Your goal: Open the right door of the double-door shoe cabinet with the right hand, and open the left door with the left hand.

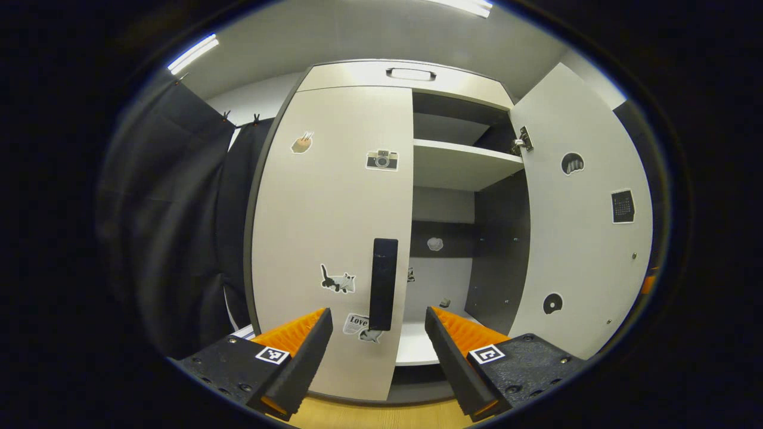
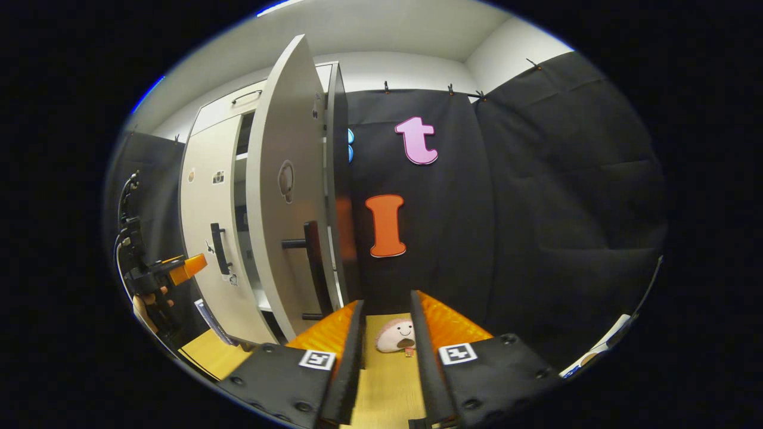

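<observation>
My left gripper (image 1: 378, 351), fingers wide, faces the stiff left door (image 1: 334, 238); I'd grip its rigid bar handle (image 1: 383, 284) at twelve o'clock, while the right gripper (image 2: 386, 351) hangs narrowly parted, empty.

Illumination comes from ceiling strip lights (image 1: 192, 53), giving even, bright light on the pale cabinet door (image 1: 334, 238) with mild glare along the cabinet top (image 1: 405, 74). The cabinet interior (image 1: 441, 250) falls into shadow, its lower recess perhaps too dim to resolve. Straight edges bow strongly toward the rims of both gripper views; focus is acceptable centrally, softening outward.
</observation>
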The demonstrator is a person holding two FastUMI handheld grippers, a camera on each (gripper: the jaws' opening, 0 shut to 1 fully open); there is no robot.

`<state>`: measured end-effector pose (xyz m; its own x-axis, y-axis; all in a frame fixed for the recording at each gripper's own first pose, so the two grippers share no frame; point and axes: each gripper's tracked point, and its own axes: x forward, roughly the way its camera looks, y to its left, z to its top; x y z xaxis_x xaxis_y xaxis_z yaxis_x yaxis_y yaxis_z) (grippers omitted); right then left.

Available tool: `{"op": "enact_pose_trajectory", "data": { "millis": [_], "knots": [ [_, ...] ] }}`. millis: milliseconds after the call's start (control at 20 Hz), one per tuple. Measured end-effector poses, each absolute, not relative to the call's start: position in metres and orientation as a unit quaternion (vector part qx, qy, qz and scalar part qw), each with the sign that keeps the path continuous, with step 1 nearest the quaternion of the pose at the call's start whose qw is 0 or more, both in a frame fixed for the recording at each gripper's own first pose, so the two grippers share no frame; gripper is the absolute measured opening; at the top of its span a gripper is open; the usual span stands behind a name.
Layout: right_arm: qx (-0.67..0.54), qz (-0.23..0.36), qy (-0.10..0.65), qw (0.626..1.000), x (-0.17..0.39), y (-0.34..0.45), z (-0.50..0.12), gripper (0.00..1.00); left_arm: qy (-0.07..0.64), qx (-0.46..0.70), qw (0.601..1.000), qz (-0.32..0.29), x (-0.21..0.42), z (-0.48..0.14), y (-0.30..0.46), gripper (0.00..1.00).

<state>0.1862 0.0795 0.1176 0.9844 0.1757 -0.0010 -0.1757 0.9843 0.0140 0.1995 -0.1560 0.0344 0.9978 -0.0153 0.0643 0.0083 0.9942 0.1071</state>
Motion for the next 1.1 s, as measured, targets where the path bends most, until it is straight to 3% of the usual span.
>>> {"op": "enact_pose_trajectory", "data": {
  "millis": [150, 250, 300, 450, 500, 700, 800, 950, 1100],
  "knots": [
    [0.010, 0.073, -0.013, 0.997, 0.188, 0.070, 0.122, 0.86, -0.026, 0.058, 0.998, -0.008, 0.225, 0.031, -0.157, 0.94],
    [0.006, 0.061, -0.016, 0.998, 0.189, 0.062, 0.122, 0.89, -0.017, 0.055, 0.998, -0.005, 0.243, 0.027, -0.156, 0.94],
    [0.002, 0.054, -0.016, 0.998, 0.189, 0.058, 0.122, 0.85, -0.015, 0.058, 0.998, 0.000, 0.251, 0.025, -0.152, 0.94],
    [-0.004, 0.042, -0.014, 0.999, 0.189, 0.052, 0.121, 0.86, -0.010, 0.063, 0.998, 0.009, 0.273, 0.018, -0.145, 0.95],
    [-0.005, 0.038, -0.012, 0.999, 0.189, 0.050, 0.120, 0.96, -0.006, 0.062, 0.998, 0.008, 0.279, 0.016, -0.145, 0.92],
    [-0.007, 0.030, -0.003, 1.000, 0.188, 0.046, 0.116, 0.96, 0.000, 0.056, 0.998, 0.011, 0.291, 0.010, -0.143, 0.94],
    [-0.004, 0.025, -0.003, 1.000, 0.189, 0.043, 0.115, 0.96, -0.003, 0.053, 0.999, 0.004, 0.293, 0.010, -0.146, 0.90],
    [0.005, 0.011, -0.006, 1.000, 0.190, 0.038, 0.117, 0.96, 0.000, 0.054, 0.999, 0.000, 0.295, 0.007, -0.147, 0.63],
    [0.011, 0.012, 0.000, 1.000, 0.189, 0.042, 0.114, 0.96, 0.002, 0.047, 0.999, -0.013, 0.296, 0.006, -0.153, 0.43]
  ]
}}
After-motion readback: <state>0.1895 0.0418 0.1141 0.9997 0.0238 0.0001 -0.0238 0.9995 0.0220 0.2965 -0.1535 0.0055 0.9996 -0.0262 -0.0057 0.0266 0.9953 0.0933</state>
